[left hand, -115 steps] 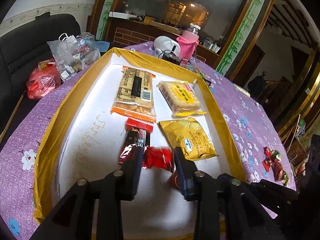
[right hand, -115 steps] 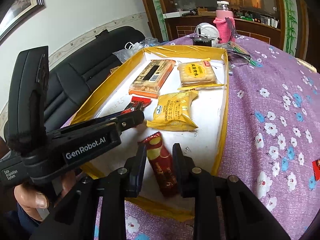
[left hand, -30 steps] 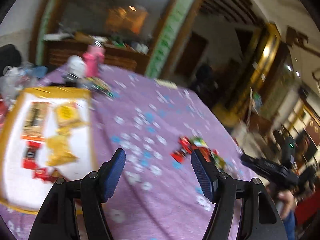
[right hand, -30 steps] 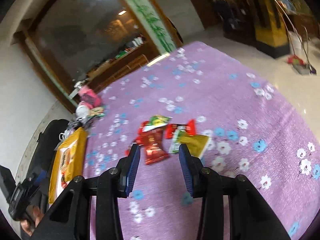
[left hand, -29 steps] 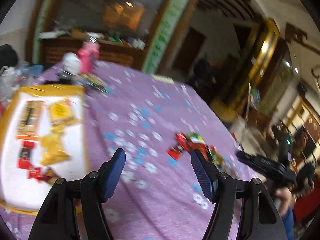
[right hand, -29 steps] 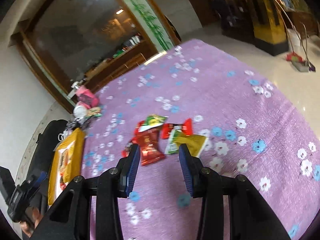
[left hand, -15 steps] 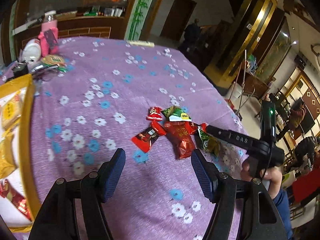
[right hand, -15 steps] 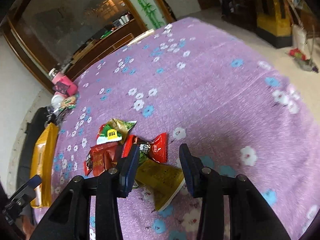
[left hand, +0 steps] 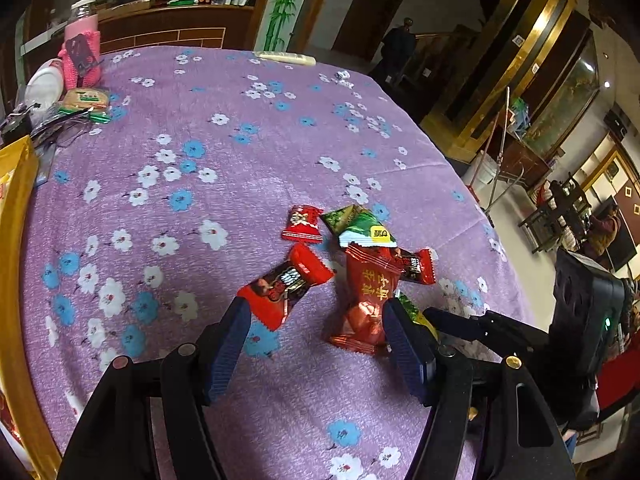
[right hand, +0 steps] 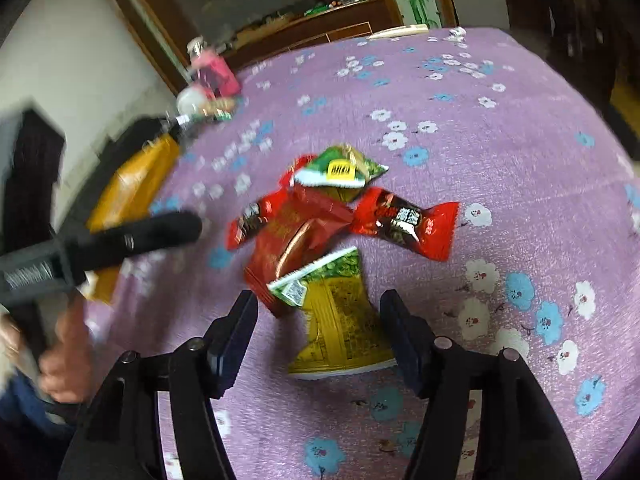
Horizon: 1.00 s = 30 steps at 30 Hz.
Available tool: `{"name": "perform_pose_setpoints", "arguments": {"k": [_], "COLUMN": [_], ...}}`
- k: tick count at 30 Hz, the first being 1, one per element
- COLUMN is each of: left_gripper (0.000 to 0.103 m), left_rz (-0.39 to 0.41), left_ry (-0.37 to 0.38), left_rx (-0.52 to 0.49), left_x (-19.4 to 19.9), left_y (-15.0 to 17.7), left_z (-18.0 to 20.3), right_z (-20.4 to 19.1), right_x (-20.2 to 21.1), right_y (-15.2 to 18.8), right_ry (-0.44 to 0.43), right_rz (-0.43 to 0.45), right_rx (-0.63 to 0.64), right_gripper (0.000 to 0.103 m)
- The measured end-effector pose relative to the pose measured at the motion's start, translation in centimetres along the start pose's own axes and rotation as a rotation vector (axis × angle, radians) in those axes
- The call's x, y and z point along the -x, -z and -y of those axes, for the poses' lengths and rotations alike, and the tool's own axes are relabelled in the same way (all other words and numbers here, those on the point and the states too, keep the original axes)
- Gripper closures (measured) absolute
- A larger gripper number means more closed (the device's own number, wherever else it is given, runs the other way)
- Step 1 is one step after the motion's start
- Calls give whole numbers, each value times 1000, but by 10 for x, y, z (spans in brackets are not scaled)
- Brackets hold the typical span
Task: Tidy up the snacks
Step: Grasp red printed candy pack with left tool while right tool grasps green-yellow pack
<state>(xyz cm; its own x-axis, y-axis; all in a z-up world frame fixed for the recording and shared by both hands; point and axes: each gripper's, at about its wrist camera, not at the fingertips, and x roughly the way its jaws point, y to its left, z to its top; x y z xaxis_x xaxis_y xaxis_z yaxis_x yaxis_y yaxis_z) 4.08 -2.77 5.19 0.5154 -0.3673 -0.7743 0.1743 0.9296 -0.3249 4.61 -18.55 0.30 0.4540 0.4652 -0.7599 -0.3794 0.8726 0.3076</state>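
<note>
A pile of snacks lies on the purple flowered tablecloth. My left gripper is open just above it, with a red-and-black bar and a big red packet in front of its fingers. A green packet, a small red candy and a second red bar lie beyond. My right gripper hangs low over a yellow-green packet; its jaws are opening, the packet lies between them, and the pads do not press it. The left gripper's finger comes in from the left.
The yellow-rimmed tray sits at the far left edge. A pink bottle, a white container and a biscuit pack stand at the back left. The table's round edge falls away on the right, just behind the pile.
Both grippers have come down close to the snack pile. The left one swung away from the tray to the pile. The right jaws have spread wider, around the yellow-green packet.
</note>
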Motion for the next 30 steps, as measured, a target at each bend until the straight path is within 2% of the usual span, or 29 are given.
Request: {"name": "perform_pose_setpoints", "arguments": {"k": [2, 3, 4, 8, 12, 13, 14, 16, 18, 20, 24, 27, 30], "left_gripper": [32, 32, 32, 32, 32, 36, 46, 49, 53, 67, 69, 70, 70], "left_rz": [-5, -10, -14, -29, -46, -55, -65, -57, -25, 5, 17, 39, 38], "left_ry": [-2, -1, -1, -9, -33, -38, -45, -60, -89, -103, -95, -121, -114], "left_rx": [-21, -38, -49, -101, -192, -209, -227, -254, -283, -292, -293, -303, -303], "left_x": [-4, -6, -9, -21, -41, -45, -51, -60, -63, -62, -61, -57, -55], "left_y": [0, 0, 0, 1, 4, 5, 6, 9, 10, 10, 10, 13, 13], "left_z": [7, 12, 15, 27, 39, 41, 43, 44, 46, 45, 38, 35, 35], "right_z": [5, 9, 14, 25, 47, 50, 54, 58, 55, 52, 39, 32, 29], "right_x": [1, 2, 3, 5, 11, 13, 14, 15, 13, 12, 7, 4, 3], "right_y": [2, 2, 2, 1, -1, -2, -2, -2, -3, -5, -6, -5, -4], "right_ry": [25, 26, 11, 39, 82, 85, 91, 96, 109, 132, 196, 240, 257], "right_rz": [10, 10, 15, 34, 73, 80, 87, 92, 90, 89, 85, 84, 87], "right_rx": [-18, -35, -61, -103, -211, -231, -250, -266, -248, -223, -145, -93, -72], "right_gripper": [54, 70, 72, 73, 73, 73, 73, 73, 73, 73, 71, 68, 68]}}
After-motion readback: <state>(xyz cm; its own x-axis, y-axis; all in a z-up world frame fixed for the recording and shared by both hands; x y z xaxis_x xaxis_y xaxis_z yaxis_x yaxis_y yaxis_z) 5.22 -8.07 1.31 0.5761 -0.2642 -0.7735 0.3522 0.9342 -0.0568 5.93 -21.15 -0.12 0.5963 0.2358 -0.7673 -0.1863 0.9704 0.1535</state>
